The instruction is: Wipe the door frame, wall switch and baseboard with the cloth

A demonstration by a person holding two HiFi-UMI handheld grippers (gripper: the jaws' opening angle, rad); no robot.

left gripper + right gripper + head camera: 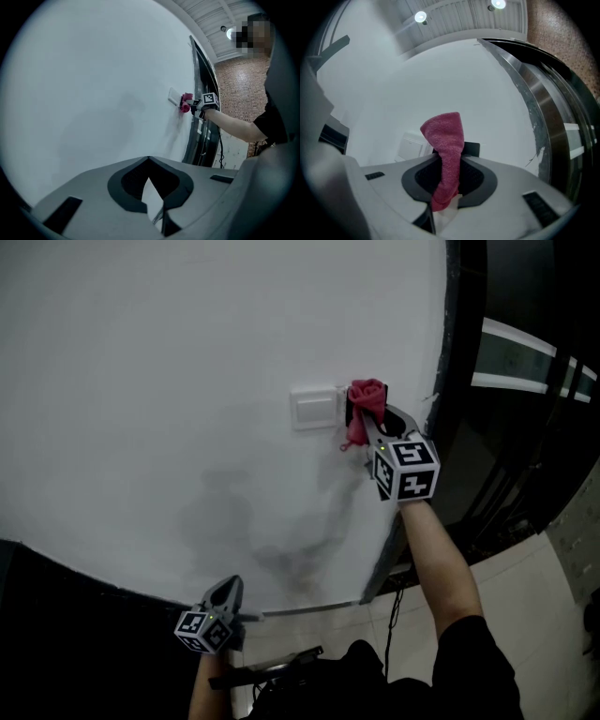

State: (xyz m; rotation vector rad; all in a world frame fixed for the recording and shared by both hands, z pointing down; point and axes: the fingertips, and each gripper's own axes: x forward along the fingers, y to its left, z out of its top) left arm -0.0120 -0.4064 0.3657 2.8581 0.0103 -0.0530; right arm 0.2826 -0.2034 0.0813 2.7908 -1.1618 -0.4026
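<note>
cloth [367, 396] clamped in my right claw [364, 424], against the wall [169, 371] just right of the switch [312, 409]. left claw [228, 590] closed, empty, low.

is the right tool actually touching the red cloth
Touching. The right gripper view shows the right tool with its jaws closed on the red cloth, which runs up between them and sticks out past the tips.

The left gripper [232, 583] and the right gripper [364, 414] have pale grey shells with black pads lining the jaws. Each carries a cube [406, 468] of black-and-white square markers and a small green light [382, 443]. The person wears a black short sleeve [473, 652].
</note>
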